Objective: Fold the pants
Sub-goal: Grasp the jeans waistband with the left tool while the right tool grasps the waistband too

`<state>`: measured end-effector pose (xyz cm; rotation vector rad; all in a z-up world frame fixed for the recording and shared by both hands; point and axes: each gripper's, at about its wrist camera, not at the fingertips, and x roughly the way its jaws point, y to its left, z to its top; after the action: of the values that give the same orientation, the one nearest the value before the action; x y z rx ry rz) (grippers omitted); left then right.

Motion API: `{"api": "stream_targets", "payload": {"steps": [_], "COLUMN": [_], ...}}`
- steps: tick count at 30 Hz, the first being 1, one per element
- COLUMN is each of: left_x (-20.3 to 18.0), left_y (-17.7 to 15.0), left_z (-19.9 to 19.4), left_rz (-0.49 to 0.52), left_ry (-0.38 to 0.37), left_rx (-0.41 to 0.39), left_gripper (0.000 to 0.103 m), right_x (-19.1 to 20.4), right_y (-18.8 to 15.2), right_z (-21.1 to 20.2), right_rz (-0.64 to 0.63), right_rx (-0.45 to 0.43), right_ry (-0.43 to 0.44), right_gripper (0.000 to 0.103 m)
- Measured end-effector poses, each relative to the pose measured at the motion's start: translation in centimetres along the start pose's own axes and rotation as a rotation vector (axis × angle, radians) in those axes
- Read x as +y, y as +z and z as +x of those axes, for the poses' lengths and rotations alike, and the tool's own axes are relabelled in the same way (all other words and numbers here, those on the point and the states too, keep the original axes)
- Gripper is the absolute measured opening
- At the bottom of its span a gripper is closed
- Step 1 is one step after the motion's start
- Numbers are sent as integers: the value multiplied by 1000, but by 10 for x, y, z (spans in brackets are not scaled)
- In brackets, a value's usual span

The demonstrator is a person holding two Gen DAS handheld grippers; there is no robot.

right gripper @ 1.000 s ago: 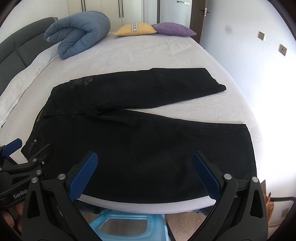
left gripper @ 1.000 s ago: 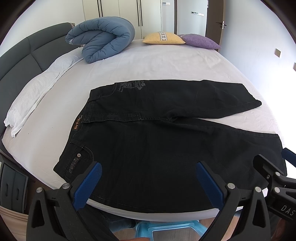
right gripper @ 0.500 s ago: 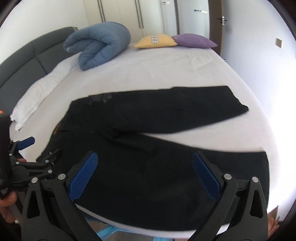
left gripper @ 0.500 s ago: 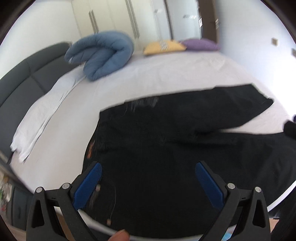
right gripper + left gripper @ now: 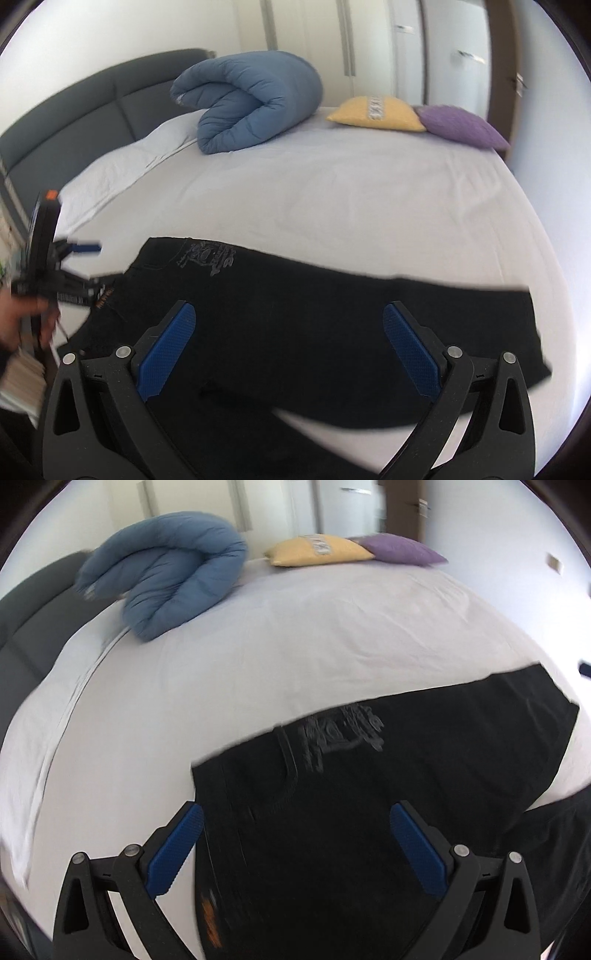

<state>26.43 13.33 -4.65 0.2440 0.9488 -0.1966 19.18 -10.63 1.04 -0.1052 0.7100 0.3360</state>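
Black pants [image 5: 369,812] lie flat on the bed [image 5: 332,635], both grippers' jaws spread apart

Both wrist views look low across the bed [image 5: 332,635], sharing the pants [image 5: 295,314] and far pillows.

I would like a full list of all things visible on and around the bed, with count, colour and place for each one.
pants: one, black with a grey print near the waistband, spread flat on the near part of the bed.
bed sheet: one, white, covers the bed.
duvet: one, blue, rolled, far left on the bed.
cushions: two, yellow and purple, side by side at the far edge.
pillow: one, white, by the headboard.
headboard: one, dark grey, left side.
wardrobe doors: white, behind the bed.
left gripper: black with blue pads, open, over the waistband.
right gripper: same colours, open, over the legs.
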Motion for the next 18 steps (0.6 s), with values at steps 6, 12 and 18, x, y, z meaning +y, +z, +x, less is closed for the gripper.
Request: {"api": "stream_targets", "payload": {"steps": [6,12,18], "left_x": [29,44,43], "left_y": [44,61,57], "left_z": [79,142,169], "left_rz": [187,255,260], "left_ry": [-179,-273,-343], "left_rx": [151,289,382], "left_gripper": [67,81,50], "right_x": [-11,-16,-10], "right_y": [35,38,41], "right_z": [93,143,159], "right_rz": [-177,-207,-279], "right_rx": [157,241,277], "right_ry": [130,256,290], "right_gripper": [64,46,46]}}
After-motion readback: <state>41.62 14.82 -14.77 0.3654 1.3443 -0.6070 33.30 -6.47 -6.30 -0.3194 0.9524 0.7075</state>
